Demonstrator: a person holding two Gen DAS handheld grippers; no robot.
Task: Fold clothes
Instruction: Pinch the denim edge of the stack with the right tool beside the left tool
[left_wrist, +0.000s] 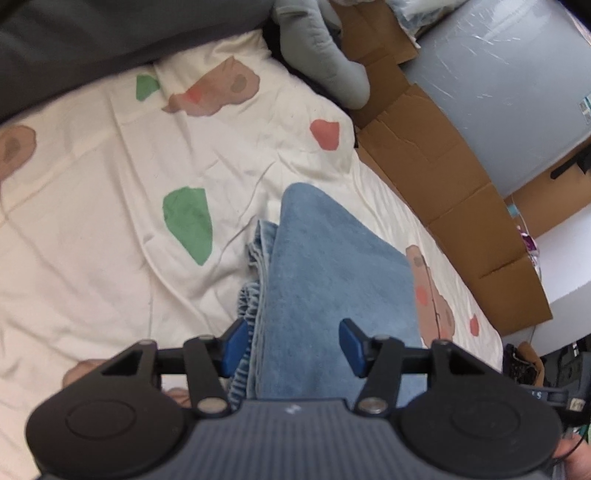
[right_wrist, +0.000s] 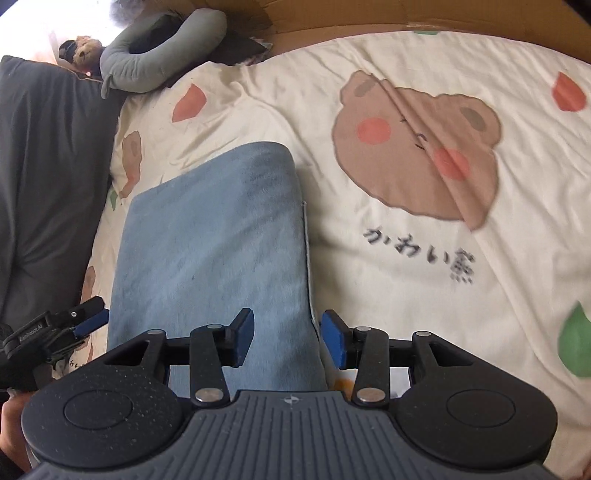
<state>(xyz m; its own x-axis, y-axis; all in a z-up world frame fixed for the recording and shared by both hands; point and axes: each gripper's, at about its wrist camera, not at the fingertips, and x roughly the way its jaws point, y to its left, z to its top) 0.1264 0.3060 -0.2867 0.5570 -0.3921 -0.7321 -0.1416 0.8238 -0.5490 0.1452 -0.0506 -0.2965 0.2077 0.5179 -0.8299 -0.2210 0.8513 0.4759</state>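
seemingly folded already, a blue garment (right_wrist: 210, 251) lies as a thick oblong on a bed (left_wrist: 92, 221) dressed in a cream cover printed with bears and coloured patches; both claws sit at its near end, released, their blue pads spread with cloth between them but not pinched; the left claw (left_wrist: 293, 345) straddles the near left part, where stacked, gathered edges show several layers; the right claw (right_wrist: 286, 339) straddles the near right corner, beside a pale strip along the garment's right edge; the scene would fit either a finished fold just let go or a further fold about to be taken, and the pictures do not settle which; any further fold would call for both claws to close on the near edge together and carry it evenly; the cloth looks soft, towel-like and plump, smooth on top; a grey pillow (right_wrist: 40, 177) and a grey plush (right_wrist: 162, 48) lie beyond.
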